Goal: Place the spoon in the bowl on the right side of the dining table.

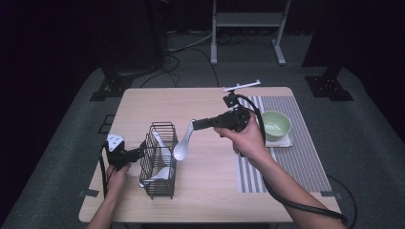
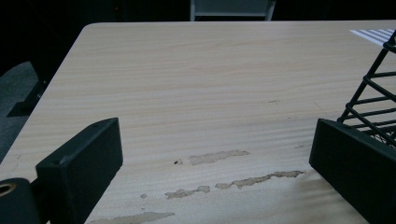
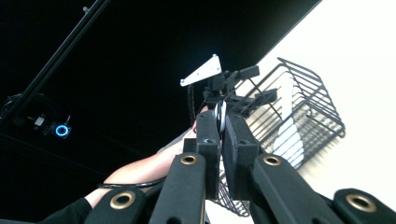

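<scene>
The table (image 1: 143, 102) carries a striped mat (image 1: 305, 157) along its right edge and a wire basket (image 1: 160, 162) near its front left corner. The left gripper (image 1: 139, 153), jaws spread, sits against the basket. The right gripper (image 1: 197, 125) pinches a white spoon (image 1: 183, 145) by its handle above the table's middle, beside the basket. The spoon looks light, stiff, glossy and probably slippery and breakable; the handle gives the surest hold.

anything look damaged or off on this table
Yes: the table has worn patches where the wood-grain surface has peeled to a paler layer, between the left hand-held gripper's open jaws, beside the black wire basket. Nothing looks spilled.
</scene>
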`<action>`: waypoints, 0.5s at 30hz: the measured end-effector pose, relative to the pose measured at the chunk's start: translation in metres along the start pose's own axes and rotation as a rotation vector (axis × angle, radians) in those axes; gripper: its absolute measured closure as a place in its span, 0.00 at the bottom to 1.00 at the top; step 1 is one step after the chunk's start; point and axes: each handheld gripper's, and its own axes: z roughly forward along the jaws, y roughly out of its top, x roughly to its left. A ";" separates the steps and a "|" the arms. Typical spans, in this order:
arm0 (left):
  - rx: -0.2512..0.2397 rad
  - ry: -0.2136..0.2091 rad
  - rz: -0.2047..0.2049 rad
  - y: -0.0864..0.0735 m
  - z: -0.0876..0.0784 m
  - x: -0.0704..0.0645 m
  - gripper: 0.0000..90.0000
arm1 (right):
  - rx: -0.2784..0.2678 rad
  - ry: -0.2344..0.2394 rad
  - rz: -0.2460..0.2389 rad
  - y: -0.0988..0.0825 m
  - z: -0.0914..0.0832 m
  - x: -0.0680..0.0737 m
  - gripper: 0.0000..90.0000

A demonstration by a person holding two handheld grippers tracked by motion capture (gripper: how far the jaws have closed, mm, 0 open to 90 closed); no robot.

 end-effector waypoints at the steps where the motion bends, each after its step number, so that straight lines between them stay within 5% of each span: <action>1: -0.001 0.000 0.000 0.000 0.000 0.000 0.02 | -0.004 -0.003 0.006 -0.001 -0.003 -0.001 0.95; 15: -0.001 0.000 -0.003 0.000 0.000 0.000 0.02 | -0.047 -0.033 0.063 -0.019 -0.030 -0.023 0.95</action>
